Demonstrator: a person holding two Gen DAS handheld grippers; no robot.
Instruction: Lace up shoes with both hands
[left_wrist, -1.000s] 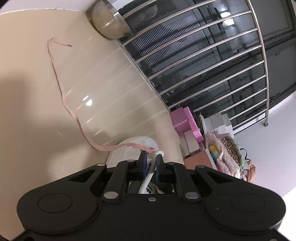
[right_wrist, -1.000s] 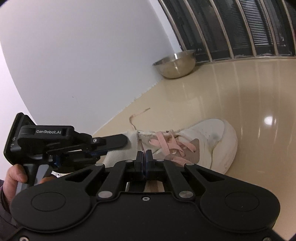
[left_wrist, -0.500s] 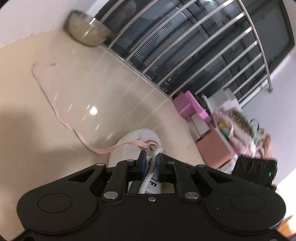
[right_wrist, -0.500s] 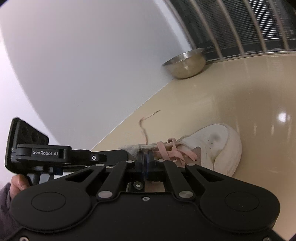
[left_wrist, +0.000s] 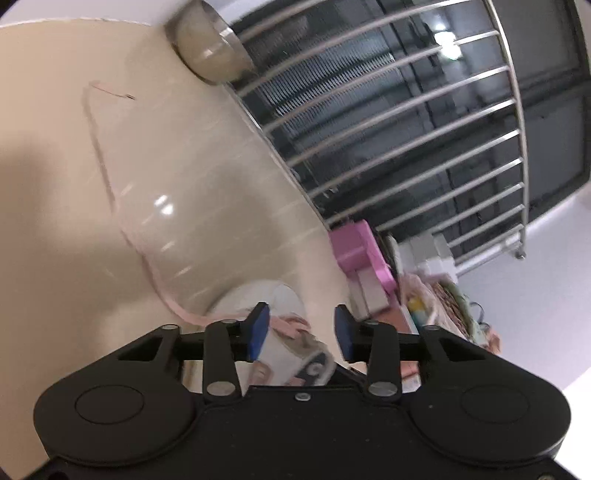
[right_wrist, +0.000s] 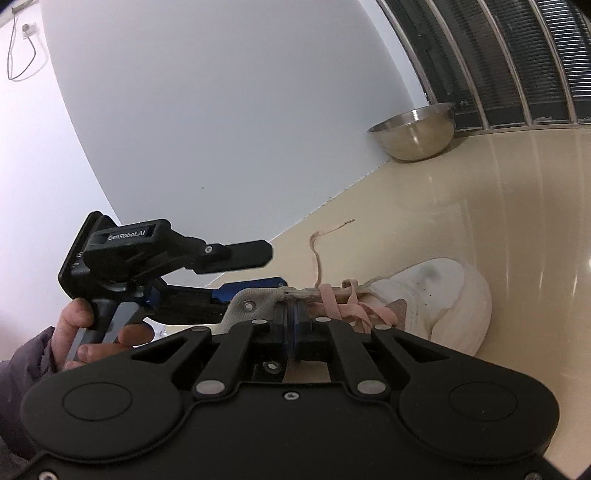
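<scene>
Since a second ago: left gripper (left_wrist: 301, 330) jaws opening, off shoe (right_wrist: 436, 295) collar. Right gripper (right_wrist: 291, 325) nearer, clamped shut at eyelet edge; pink lace (left_wrist: 107, 177) trailing ahead-left, along shoe's long axis.

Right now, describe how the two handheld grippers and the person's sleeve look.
Both grippers are matte black plastic with blue pads on their fingers. From behind, each shows a broad rounded body with two round discs, angled linkage bars and silver screw heads. The left gripper carries white "GenRobot.AI" lettering on top and a grey handle, gripped by a hand in a dark purplish sleeve. No cables show on the right gripper.
</scene>
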